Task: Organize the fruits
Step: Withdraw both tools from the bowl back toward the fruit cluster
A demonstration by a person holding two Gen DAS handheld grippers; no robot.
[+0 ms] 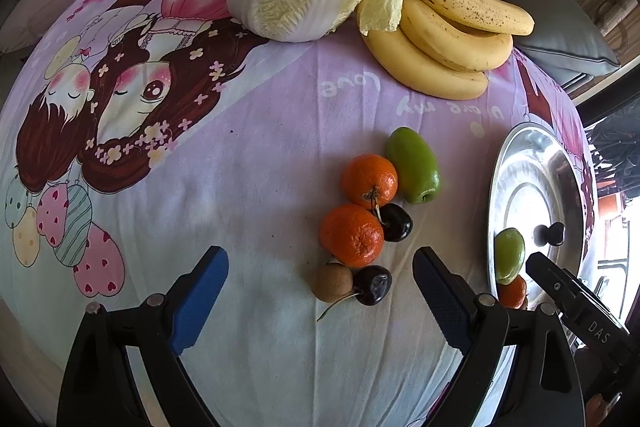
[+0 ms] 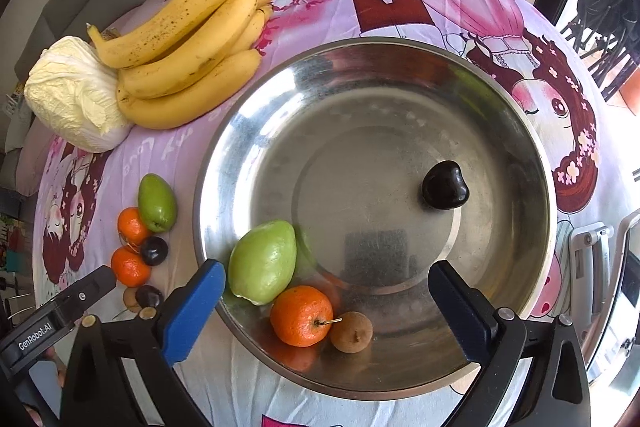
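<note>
Cartoon-printed pink cloth (image 1: 248, 163) carries loose tangerines (image 1: 369, 181), cherries and a green fruit mid-table beneath the empty, spread left gripper (image 1: 320, 281), while the right gripper (image 2: 326, 285), jaws wide and holding nothing, hovers over the part-filled steel bowl (image 2: 520, 131) near the right edge, another pickup likely next.

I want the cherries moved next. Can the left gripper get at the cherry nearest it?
Probably yes. The left gripper is open and empty, and the cherry lies right between its fingers, with only the brown fruit touching it.
</note>
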